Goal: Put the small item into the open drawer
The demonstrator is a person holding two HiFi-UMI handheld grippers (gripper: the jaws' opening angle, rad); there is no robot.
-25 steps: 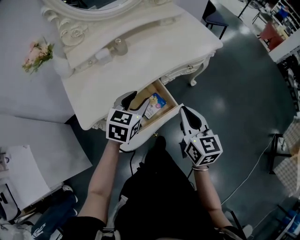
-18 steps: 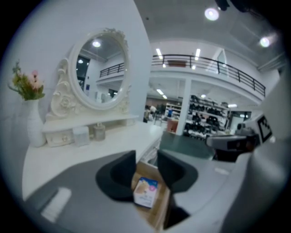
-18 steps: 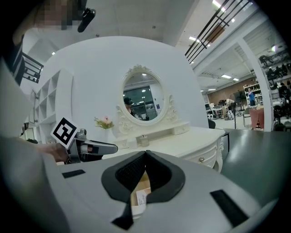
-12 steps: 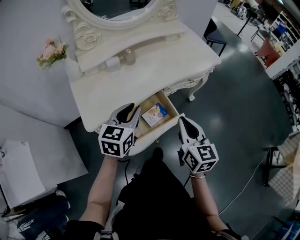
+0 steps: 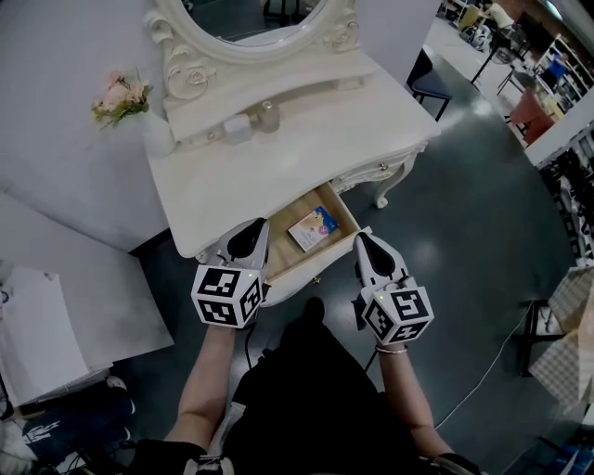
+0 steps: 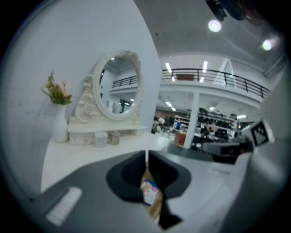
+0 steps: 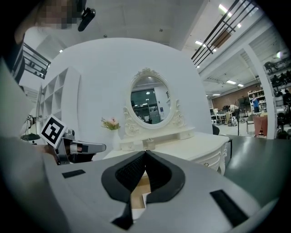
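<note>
Small item in the open drawer, both grippers closed and empty
Head view: small item (image 5: 313, 228) lies flat on the floor of the open drawer (image 5: 284, 260), which is pulled out of the white bench (image 5: 278, 158); left gripper (image 5: 249, 232) sits at the drawer's left end, apart from the item; right gripper (image 5: 368, 243) is just beside the drawer's right front corner; mirror (image 5: 251, 19) and flower vase (image 5: 156, 134) at the back of the bench. Left gripper view: left gripper (image 6: 146, 158) jaws together at the tips, nothing clamped; small item (image 6: 149, 193) shows below, in the drawer. Right gripper view: right gripper (image 7: 145, 154) jaws tip to tip, nothing held; drawer wood (image 7: 141, 184) below, left gripper (image 7: 79, 148) off to the left
</note>
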